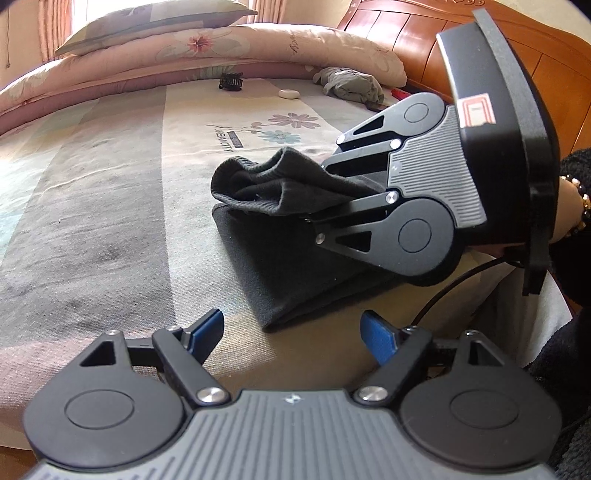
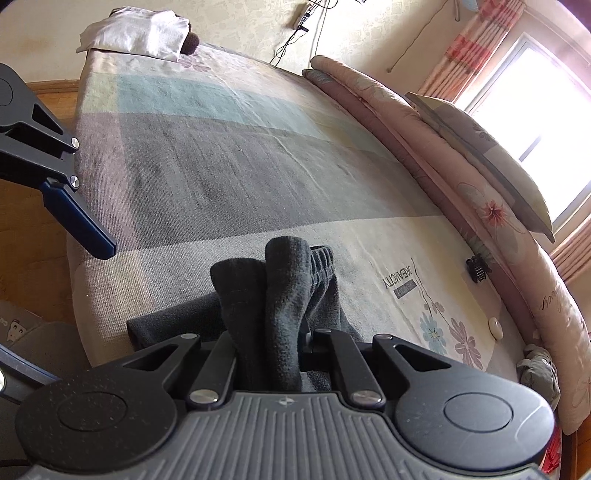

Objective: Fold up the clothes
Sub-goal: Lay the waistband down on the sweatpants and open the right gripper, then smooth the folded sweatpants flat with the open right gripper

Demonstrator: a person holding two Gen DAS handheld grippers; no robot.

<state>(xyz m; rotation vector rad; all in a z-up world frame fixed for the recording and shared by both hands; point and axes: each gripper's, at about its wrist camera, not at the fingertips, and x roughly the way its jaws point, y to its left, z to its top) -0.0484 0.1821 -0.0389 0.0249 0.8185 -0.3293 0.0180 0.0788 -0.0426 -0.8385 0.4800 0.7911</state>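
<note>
A: Right gripper [image 2: 284, 354] clamped on a bunched end of the black garment [image 1: 295, 266], lifted above the flat part. Left gripper [image 1: 293, 334] spread wide, blue pads [image 1: 208, 332] empty, hovering just off the garment's near edge.

B: Garment itself near the bed's edge, lower layer flat on the bedsheet [image 1: 110, 184], folded strip doubled over on top.

A: Risks? Thick knit wadded between the jaws, so likely to drop as a lump, not a clean layer. Also a chance of dragging the lower layer askew, with nothing pinning it down.

B: And so close to the edge, maybe a slide off the mattress.

A: Surface: striped sheet with flower print, soft, slightly wrinkled. Rolled quilt [image 1: 221, 48] and pillow [image 1: 155, 22] along the far side, hair clip [image 1: 231, 81], small white object [image 1: 289, 93] and a grey crumpled cloth [image 1: 351, 85] nearby.

B: Wooden headboard [image 1: 424, 40], sunlit window [image 2: 535, 122] with pink curtains [image 2: 491, 40].
</note>
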